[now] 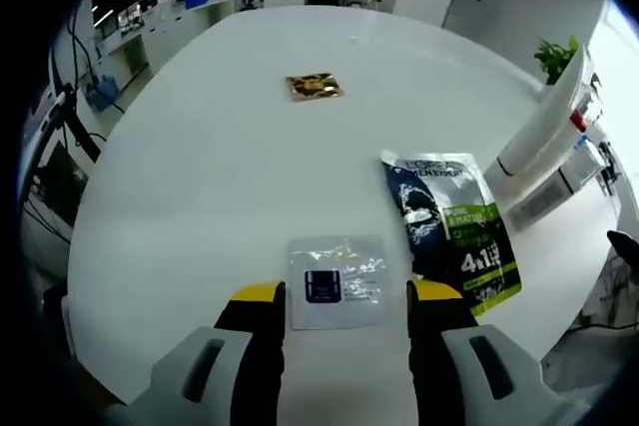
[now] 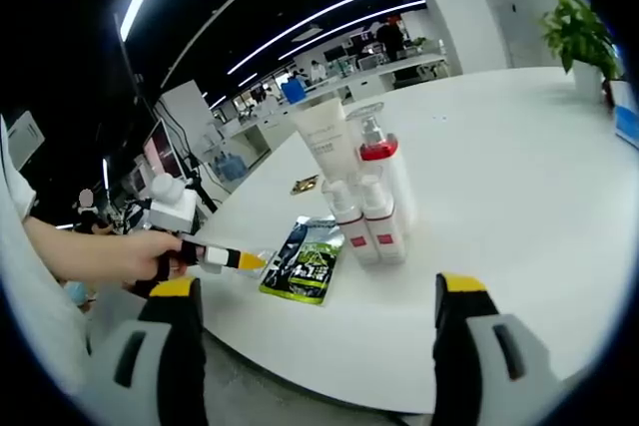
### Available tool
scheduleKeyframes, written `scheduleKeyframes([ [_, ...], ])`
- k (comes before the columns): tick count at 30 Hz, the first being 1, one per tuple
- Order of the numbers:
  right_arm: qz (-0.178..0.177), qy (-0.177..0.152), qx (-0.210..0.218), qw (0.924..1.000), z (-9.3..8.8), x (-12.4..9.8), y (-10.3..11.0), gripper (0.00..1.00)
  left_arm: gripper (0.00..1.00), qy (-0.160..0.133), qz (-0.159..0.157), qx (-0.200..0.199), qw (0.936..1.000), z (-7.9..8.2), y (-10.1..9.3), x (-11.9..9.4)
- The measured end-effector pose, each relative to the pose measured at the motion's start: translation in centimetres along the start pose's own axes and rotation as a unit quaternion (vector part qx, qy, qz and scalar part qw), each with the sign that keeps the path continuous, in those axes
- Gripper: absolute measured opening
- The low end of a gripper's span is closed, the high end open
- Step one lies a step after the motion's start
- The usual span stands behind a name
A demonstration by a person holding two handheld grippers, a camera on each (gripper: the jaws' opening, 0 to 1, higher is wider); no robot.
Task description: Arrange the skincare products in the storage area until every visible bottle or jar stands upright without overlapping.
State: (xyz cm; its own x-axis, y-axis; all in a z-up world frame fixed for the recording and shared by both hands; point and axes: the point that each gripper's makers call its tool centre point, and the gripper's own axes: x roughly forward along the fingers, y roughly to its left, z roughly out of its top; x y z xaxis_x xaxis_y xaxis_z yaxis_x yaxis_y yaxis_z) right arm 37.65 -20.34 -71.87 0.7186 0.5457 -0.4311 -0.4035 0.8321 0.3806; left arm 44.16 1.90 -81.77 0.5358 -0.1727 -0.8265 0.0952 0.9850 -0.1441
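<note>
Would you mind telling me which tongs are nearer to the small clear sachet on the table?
Left. The left tongs straddle the clear sachet, jaws open on either side. The right tongs hang back off the table edge, open, facing the bottles.

Left gripper view: close above the white counter, looking steeply down across it. Right gripper view: lower, off the counter edge. Shared: green-black sachet.

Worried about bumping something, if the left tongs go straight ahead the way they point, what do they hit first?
Most likely the small clear sachet lying flat on the white table between the open left tongs. The green pouch sits just off to the side.
</note>
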Motion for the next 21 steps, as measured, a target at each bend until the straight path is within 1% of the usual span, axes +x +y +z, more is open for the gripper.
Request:
scheduleKeyframes([
  [5,0.001,0.0,-0.003,1.0,0.0,0.0,0.1,0.97,0.51,0.003,-0.013,0.011,0.9999,-0.5,-0.2,-0.6],
  [8,0.001,-0.001,-0.005,1.0,-0.1,-0.1,0.2,0.97,0.53,-0.002,-0.017,0.033,0.9993,-0.6,-0.3,-1.1],
  [9,0.002,-0.001,-0.006,1.0,0.0,-0.1,0.2,0.97,0.54,-0.004,-0.021,0.042,0.9989,-0.4,-0.2,-1.1],
  [12,0.001,-0.003,-0.006,1.0,0.0,-0.1,0.2,0.97,0.56,-0.005,-0.031,0.047,0.9984,-0.7,-0.3,-1.7],
  [13,0.002,-0.003,-0.006,1.0,0.0,-0.1,0.2,0.97,0.58,-0.005,-0.037,0.047,0.9982,-0.8,-0.1,-1.5],
  [16,0.003,-0.003,-0.007,1.0,0.1,-0.1,0.3,0.97,0.61,-0.007,-0.043,0.051,0.9978,-1.0,-0.2,-2.1],
  [21,0.005,-0.004,-0.008,0.9999,0.1,-0.1,0.4,0.97,0.61,-0.017,-0.047,0.065,0.9966,-1.3,0.0,-3.5],
])
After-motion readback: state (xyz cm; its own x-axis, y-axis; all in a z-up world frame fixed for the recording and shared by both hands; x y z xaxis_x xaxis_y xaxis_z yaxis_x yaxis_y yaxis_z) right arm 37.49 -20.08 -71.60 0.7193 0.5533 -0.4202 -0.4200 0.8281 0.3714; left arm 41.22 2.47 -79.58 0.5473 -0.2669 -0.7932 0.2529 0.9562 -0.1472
